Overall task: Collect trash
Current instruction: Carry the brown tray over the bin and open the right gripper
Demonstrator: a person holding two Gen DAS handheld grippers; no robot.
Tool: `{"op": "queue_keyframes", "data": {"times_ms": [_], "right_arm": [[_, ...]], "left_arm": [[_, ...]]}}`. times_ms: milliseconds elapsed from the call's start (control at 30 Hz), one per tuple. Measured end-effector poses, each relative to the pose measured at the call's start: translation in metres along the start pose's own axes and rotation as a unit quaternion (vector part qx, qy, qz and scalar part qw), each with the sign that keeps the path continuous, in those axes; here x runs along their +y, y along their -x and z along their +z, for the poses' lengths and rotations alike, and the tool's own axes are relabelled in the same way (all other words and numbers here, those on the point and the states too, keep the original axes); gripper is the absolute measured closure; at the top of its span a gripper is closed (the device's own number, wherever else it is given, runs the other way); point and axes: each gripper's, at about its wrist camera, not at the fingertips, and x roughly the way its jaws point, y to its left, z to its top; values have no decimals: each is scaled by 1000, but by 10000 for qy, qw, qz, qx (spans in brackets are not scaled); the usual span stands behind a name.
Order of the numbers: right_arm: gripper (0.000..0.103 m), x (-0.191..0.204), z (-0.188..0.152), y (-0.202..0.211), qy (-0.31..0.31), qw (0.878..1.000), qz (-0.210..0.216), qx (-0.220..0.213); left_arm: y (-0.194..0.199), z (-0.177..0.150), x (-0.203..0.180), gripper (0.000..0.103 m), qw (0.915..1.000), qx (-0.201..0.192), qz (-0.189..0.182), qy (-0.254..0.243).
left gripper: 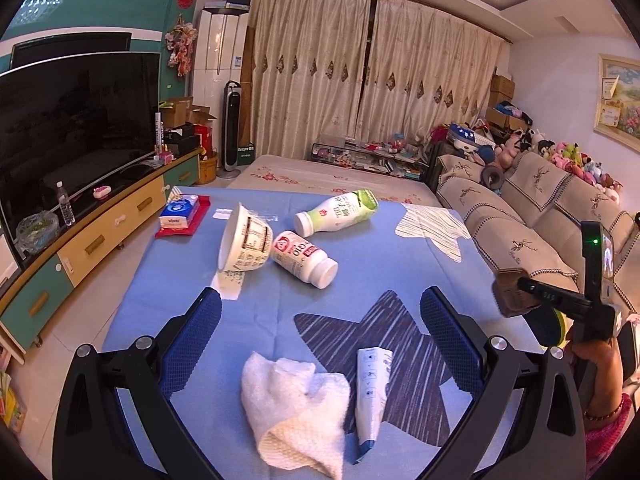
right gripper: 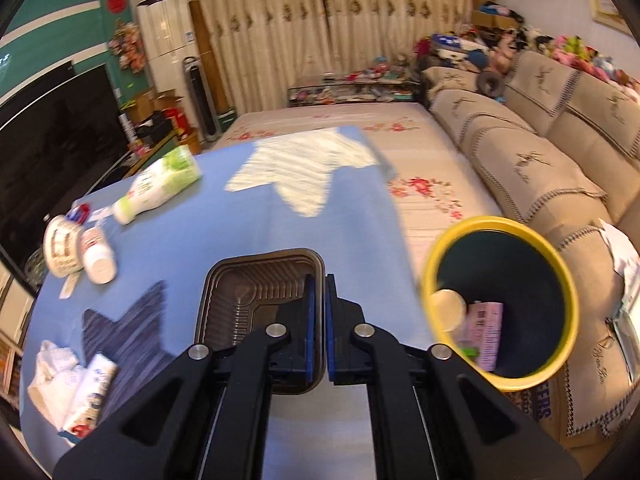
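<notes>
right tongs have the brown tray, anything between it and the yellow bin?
Nothing visible. The right tongs are shut on the right rim of the brown plastic tray, and the yellow-rimmed bin sits just right of it. Only bare blue cloth and floral sheet lie between.

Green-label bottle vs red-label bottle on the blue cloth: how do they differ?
The green-label bottle is longer and slimmer; the red-label bottle is shorter and stubbier. The green-label bottle lies apart from the other items, its neck toward the paper bowl; the red-label bottle lies right against that bowl, neck pointing away. Their label colours differ, green against red. Both are white, lie on their sides on the blue cloth, and neither is gripped.
</notes>
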Motion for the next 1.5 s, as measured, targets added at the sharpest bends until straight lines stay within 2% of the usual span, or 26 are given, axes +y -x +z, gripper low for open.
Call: {"op": "queue_keyframes", "data": {"times_ms": [300, 533, 667, 933, 1100, 1233, 1300, 1500], "right_arm": [[99, -105, -3, -25, -607, 9953, -745, 107], [99, -162, -12, -58, -913, 9901, -984, 407], [99, -181, -18, -76, -1013, 9880, -1016, 574], [98, -198, -23, -96, -1172, 9844, -1111, 698], [77, -203, -23, -90, -1293, 9832, -1129, 615], [75, -199, -24, -76, -1320, 9849, -1008, 494], [68, -195, -25, -67, -1307, 9861, -943, 402], [66, -175, -28, -45, -1154, 9898, -806, 238]], "left_arm": [[-16, -2, -46, 5, 9991, 180, -149, -345], [-30, -5, -74, 5, 9978, 379, -216, -501], [-38, -6, -86, 5, 9969, 471, -210, -593], [-52, -7, -95, 5, 9955, 634, -220, -670], [-54, -5, -94, 5, 9957, 620, -191, -662], [-52, -3, -87, 5, 9961, 607, -184, -616], [-48, -2, -81, 5, 9964, 589, -180, -585], [-46, -2, -70, 5, 9949, 758, -315, -591]]}}
